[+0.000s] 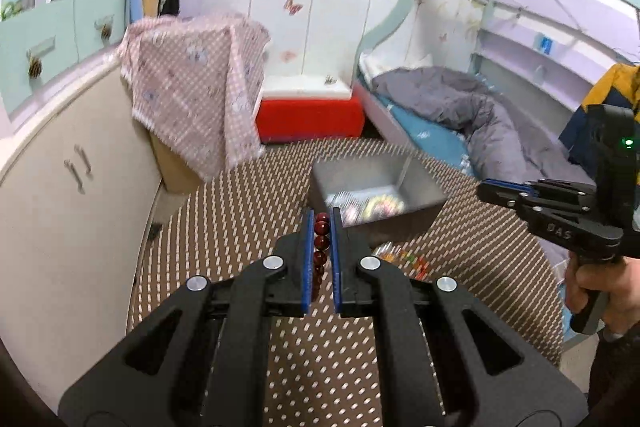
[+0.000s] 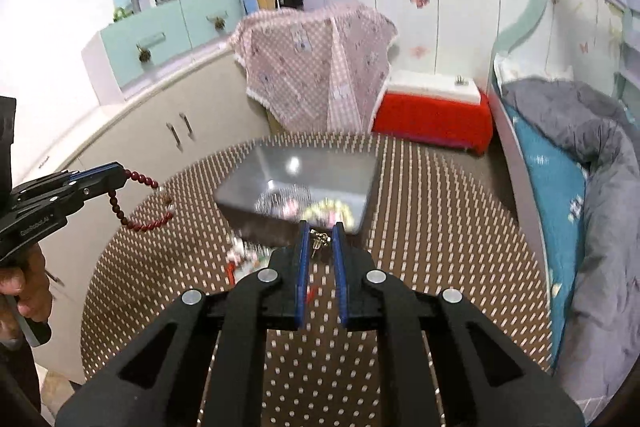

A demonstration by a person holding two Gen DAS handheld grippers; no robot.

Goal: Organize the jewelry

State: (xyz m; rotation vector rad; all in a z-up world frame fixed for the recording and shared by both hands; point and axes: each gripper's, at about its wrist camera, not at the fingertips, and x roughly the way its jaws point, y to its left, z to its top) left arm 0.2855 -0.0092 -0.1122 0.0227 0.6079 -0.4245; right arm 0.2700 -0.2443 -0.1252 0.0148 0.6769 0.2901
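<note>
left claw (image 1: 321, 223): clamped on red bead bracelet (image 1: 321, 241) | right claw (image 2: 319, 233): pinched small metal piece (image 2: 319, 239), possibly earring | grey box (image 2: 296, 183) just ahead, over table (image 2: 440, 227)

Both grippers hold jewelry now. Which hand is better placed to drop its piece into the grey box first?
Probably right: the right gripper, with its small metal piece, sits just before the grey box; the left gripper holds the red bead bracelet further aside.

A box (image 2: 298, 183) sat at the far middle of a round table (image 2: 440, 227), with jewelry (image 2: 328, 213) inside it and loose pieces (image 2: 244, 255) on the table just nearer. Cabinets (image 2: 160, 131) stood left, a bed (image 2: 580, 167) right, a draped cloth (image 2: 316, 63) behind.
</note>
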